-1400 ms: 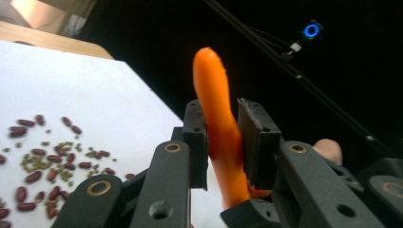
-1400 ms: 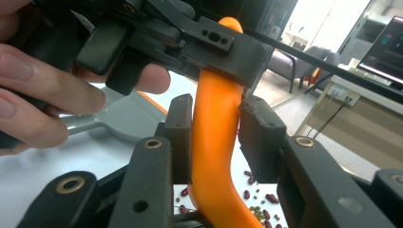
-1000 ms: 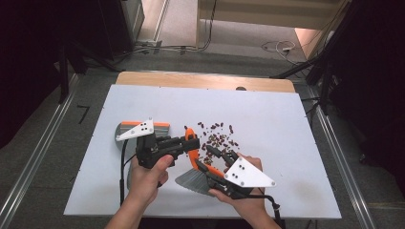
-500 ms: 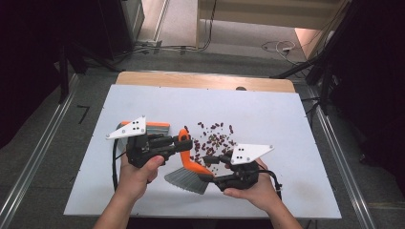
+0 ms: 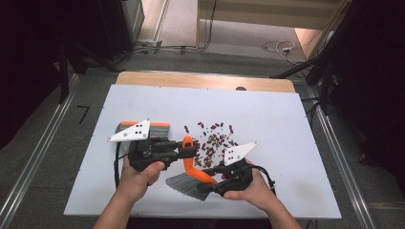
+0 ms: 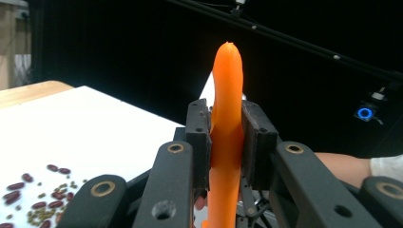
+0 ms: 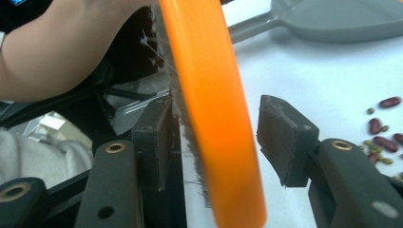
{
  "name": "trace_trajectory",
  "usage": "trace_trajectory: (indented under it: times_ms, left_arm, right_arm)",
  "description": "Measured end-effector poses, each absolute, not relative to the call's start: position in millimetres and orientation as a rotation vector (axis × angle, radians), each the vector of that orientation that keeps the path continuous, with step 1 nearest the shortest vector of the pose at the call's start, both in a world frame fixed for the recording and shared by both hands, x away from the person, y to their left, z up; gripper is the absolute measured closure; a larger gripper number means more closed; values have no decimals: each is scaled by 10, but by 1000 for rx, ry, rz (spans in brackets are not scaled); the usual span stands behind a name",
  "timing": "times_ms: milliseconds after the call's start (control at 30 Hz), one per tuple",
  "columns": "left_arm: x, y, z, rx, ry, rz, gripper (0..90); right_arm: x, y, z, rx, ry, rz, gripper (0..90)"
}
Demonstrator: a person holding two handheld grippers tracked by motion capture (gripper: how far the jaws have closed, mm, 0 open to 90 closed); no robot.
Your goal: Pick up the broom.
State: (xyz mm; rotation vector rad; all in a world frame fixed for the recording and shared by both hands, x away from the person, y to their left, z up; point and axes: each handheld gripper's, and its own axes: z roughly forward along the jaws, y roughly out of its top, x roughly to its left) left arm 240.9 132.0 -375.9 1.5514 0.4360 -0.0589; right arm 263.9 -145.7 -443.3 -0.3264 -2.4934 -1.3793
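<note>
A hand brush [image 5: 195,174] with an orange handle and grey bristles lies tilted between my two grippers, above the white table [image 5: 286,124]. My left gripper [image 5: 190,151] is shut on the orange handle [image 6: 227,118], pads pressed on both sides. My right gripper [image 5: 206,188] stands around the brush's orange back [image 7: 214,109]. Its jaws have just been closing, and a gap still shows beside the right pad [image 7: 285,137]. Red and small green beans [image 5: 212,140] lie scattered just beyond the brush.
A grey dustpan [image 7: 332,19] with an orange edge [image 5: 143,125] lies on the table behind my left gripper. More beans [image 6: 33,199] show at lower left in the left gripper view. A wooden edge [image 5: 205,80] runs along the table's far side.
My right gripper has sunk and shifted left around the brush's back. The left gripper kept its hold on the handle and barely moved.
</note>
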Motion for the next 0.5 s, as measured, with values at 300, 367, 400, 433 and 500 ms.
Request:
trace_trajectory:
  times_ms: [300, 367, 400, 433, 500]
  left_arm:
    - [2420, 1297, -3777, 1563, 401, -109, 763]
    - [2422, 1294, -3780, 1567, 395, -114, 763]
    - [2424, 1295, -3782, 1562, 396, -123, 763]
    - [2428, 1299, -3784, 1561, 392, -127, 763]
    - [2441, 1307, -3797, 1551, 397, -140, 762]
  right_arm:
    - [2628, -1469, -4472, -220, -2438, -1412, 597]
    - [2624, -1469, -4473, -205, -2427, -1410, 651]
    - [2624, -1468, -4473, -191, -2423, -1403, 661]
    - [2618, -1466, -4472, -187, -2413, -1396, 667]
    - [2594, -1454, -4458, -174, -2423, -1393, 680]
